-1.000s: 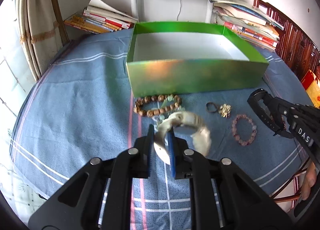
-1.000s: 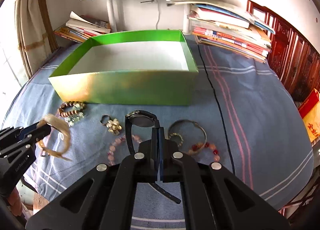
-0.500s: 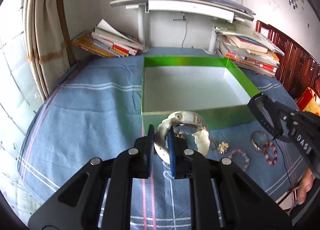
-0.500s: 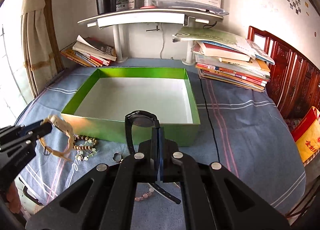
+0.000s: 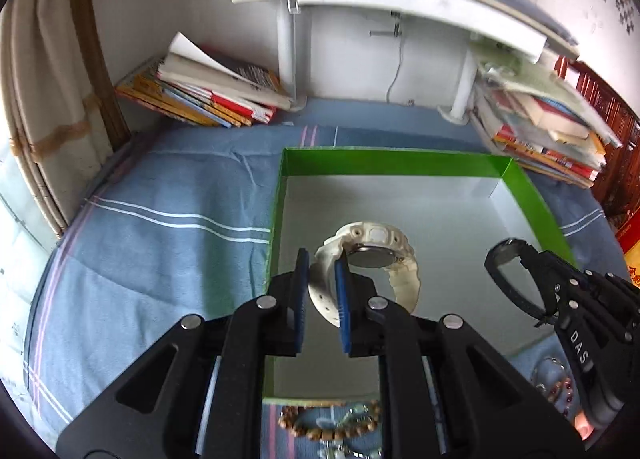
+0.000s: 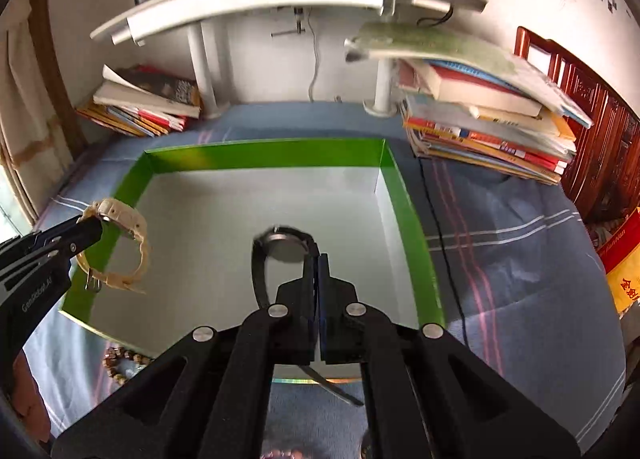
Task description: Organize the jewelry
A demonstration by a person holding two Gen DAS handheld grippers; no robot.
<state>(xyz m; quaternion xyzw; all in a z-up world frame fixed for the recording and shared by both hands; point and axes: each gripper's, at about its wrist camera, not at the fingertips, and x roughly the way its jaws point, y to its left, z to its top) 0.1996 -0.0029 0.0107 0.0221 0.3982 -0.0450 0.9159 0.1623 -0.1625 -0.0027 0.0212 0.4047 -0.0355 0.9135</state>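
My left gripper (image 5: 322,265) is shut on the strap of a cream-white watch (image 5: 370,243), which hangs above the left part of the open green box (image 5: 392,161). My right gripper (image 6: 317,263) is shut on the strap of a black watch (image 6: 285,246) and holds it over the middle of the same box (image 6: 260,155). In the right wrist view the left gripper (image 6: 86,229) and its white watch (image 6: 120,215) show over the box's left wall. In the left wrist view the right gripper (image 5: 532,259) holds the black watch (image 5: 510,255) near the box's right wall. The box floor is white and bare.
A wooden bead bracelet (image 5: 330,425) lies on the blue cloth (image 5: 160,259) in front of the box, and red bead bracelets (image 5: 556,383) lie at the lower right. Book stacks (image 6: 492,131) stand at both back corners under a white shelf (image 6: 248,3). A black cable (image 6: 444,235) runs beside the box.
Both grippers have travelled forward from above the jewelry on the cloth to above the inside of the green box, each still carrying its watch. The loose bracelets now lie behind the box's near wall.
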